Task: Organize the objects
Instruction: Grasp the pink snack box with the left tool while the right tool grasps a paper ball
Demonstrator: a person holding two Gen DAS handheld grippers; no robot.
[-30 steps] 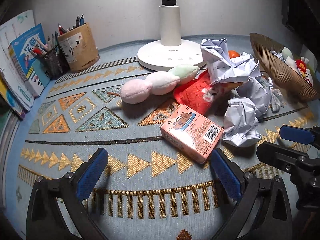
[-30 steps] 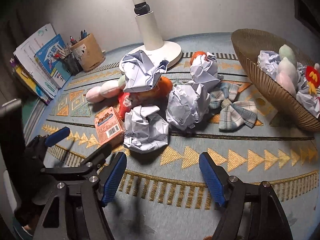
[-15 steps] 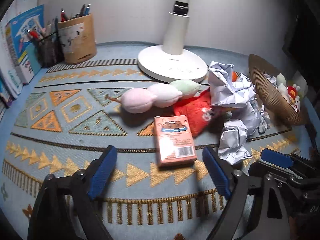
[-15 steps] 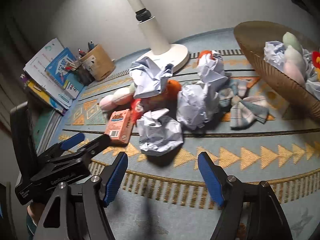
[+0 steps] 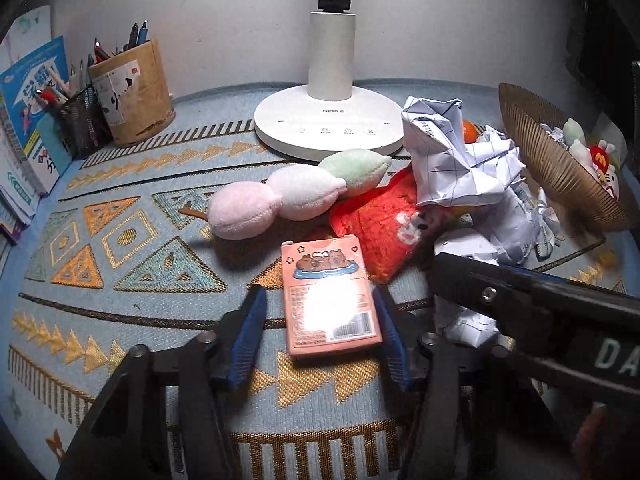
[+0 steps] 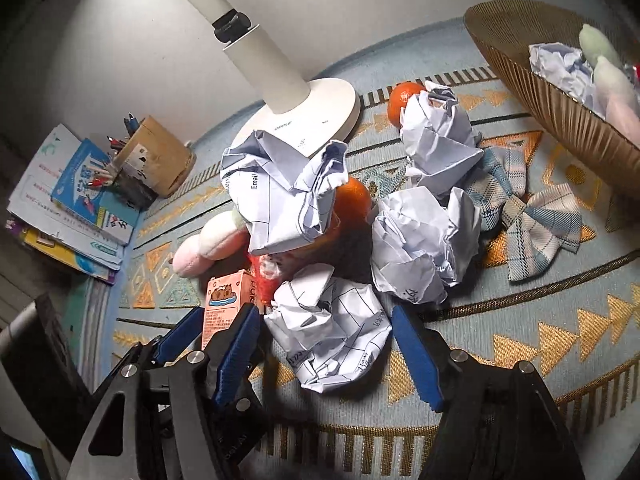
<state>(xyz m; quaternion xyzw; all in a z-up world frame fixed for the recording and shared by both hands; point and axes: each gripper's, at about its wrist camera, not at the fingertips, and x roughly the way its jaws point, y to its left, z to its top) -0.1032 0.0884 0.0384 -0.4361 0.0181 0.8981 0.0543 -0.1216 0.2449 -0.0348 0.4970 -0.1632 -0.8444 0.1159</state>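
Note:
A pink card box (image 5: 330, 300) lies flat on the patterned mat between the blue pads of my left gripper (image 5: 320, 334), which is open around it; the right pad is close to its edge, the left pad stands apart. The box also shows in the right wrist view (image 6: 224, 304). My right gripper (image 6: 326, 350) is open around a crumpled paper ball (image 6: 332, 336) on the mat. More paper balls (image 6: 424, 248), two oranges (image 6: 352, 200), a pink-white-green plush skewer (image 5: 296, 192) and a red pouch (image 5: 380, 224) lie just behind.
A white lamp base (image 5: 328, 128) stands at the back. A woven basket (image 6: 552, 80) with paper and plush toys sits at the right. Pen holders (image 5: 128, 92) and books (image 5: 28, 120) are at the left. A plaid bow (image 6: 532, 208) lies near the basket.
Both grippers moved forward and down. The left one now straddles the pink box; the right one now straddles the nearest paper ball. Both jaws have narrowed.

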